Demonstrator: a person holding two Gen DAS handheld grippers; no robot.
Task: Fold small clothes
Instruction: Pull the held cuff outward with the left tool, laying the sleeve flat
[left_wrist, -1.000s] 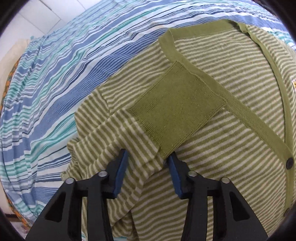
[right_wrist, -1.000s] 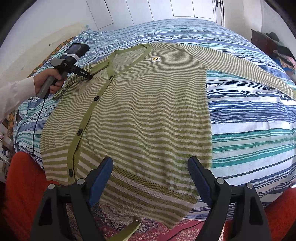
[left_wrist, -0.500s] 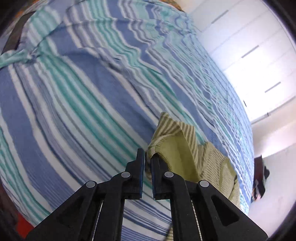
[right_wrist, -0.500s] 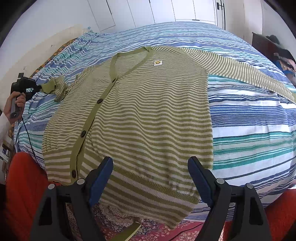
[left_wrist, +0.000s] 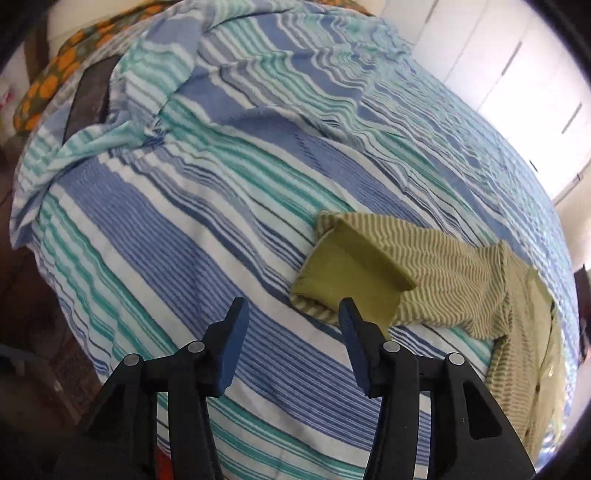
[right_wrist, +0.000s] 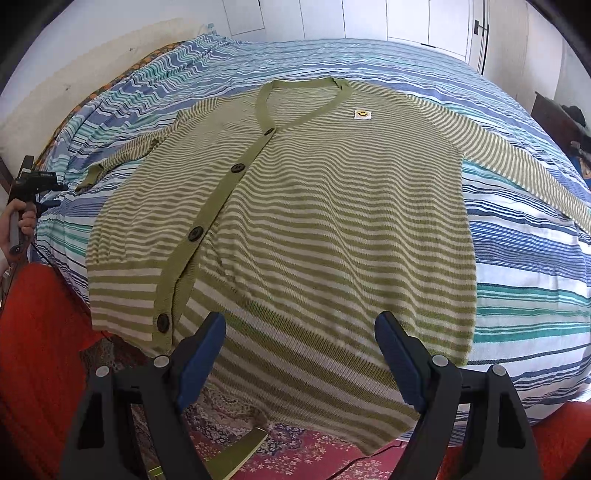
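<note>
A green and cream striped cardigan (right_wrist: 314, 206) lies flat and buttoned on the striped bed, with a smiley patch (right_wrist: 362, 114) near the neck. Its left sleeve (left_wrist: 424, 280) stretches out sideways, and the solid green cuff (left_wrist: 351, 273) lies on the sheet. My left gripper (left_wrist: 291, 317) is open and empty, just short of the cuff. It also shows in the right wrist view (right_wrist: 37, 188), at the bed's left edge. My right gripper (right_wrist: 299, 332) is open and empty, above the cardigan's hem. The right sleeve (right_wrist: 524, 166) lies spread to the right.
The bed carries a blue, teal and white striped cover (right_wrist: 535, 258), rumpled near an orange-patterned pillow (left_wrist: 55, 74). A red patterned rug (right_wrist: 37, 332) lies below the bed's front edge. White wardrobe doors (right_wrist: 424, 18) stand behind the bed. Dark furniture (right_wrist: 565, 122) stands at the far right.
My left gripper gripped the left cuff, pulled it off the cardigan's chest and out to the side, then opened and let it drop on the sheet. My right gripper stayed open over the hem.
</note>
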